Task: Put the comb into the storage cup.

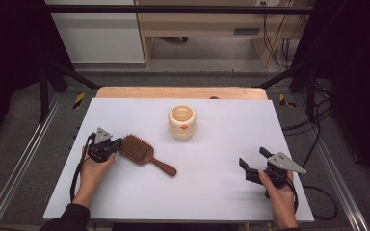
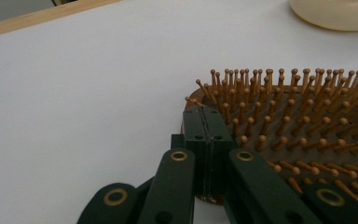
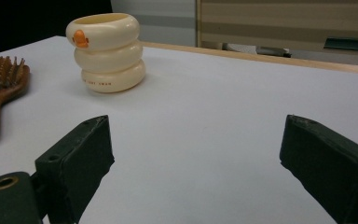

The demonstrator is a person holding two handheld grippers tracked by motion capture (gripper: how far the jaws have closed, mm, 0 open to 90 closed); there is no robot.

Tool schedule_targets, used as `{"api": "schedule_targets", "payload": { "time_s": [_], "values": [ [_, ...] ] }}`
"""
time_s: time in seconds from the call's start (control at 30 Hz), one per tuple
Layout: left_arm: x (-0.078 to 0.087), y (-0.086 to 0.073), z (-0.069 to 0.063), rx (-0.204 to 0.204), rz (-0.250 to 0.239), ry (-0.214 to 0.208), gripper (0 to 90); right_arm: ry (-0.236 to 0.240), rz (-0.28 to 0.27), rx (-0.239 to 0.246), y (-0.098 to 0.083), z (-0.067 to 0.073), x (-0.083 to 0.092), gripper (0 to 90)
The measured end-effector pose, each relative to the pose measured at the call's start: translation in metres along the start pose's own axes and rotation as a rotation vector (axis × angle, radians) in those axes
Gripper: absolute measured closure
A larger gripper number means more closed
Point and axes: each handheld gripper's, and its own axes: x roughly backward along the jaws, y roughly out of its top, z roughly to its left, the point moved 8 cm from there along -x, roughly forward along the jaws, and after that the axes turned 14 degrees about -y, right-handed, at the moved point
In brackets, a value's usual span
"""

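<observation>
— White table (image 1: 212, 192), and nearest to us the right gripper (image 1: 252, 162) waits with jaws wide, holding nothing. What can go wrong?

— At nine o'clock the left gripper (image 1: 117, 144) has its jaws pressed together against the head edge of the hairbrush (image 1: 142, 153). I think the brush may pivot.

— Its long axis?

— Head toward ten o'clock, handle toward four. Behind, at twelve, stands the cream cup (image 1: 182, 122).

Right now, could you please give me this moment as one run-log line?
left gripper: shut, tips at hairbrush head edge | right gripper: open, empty | cup: upright, untouched
</observation>
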Motion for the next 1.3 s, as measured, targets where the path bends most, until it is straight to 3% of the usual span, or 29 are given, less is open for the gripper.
{"api": "schedule_targets", "payload": {
  "time_s": [0.2,0.87,1.3],
  "values": [
    [-0.005,0.003,-0.016,-0.031,0.012,-0.020,90.0,0.002,-0.005,0.007,0.000,0.000,0.000,9.2],
    [-0.015,0.007,-0.055,-0.062,0.015,-0.084,90.0,0.016,-0.001,0.011,0.000,0.003,0.001,9.1],
    [-0.027,0.012,-0.089,-0.123,0.029,-0.139,90.0,0.021,0.003,0.014,-0.001,0.005,0.001,8.9]
  ]
}}
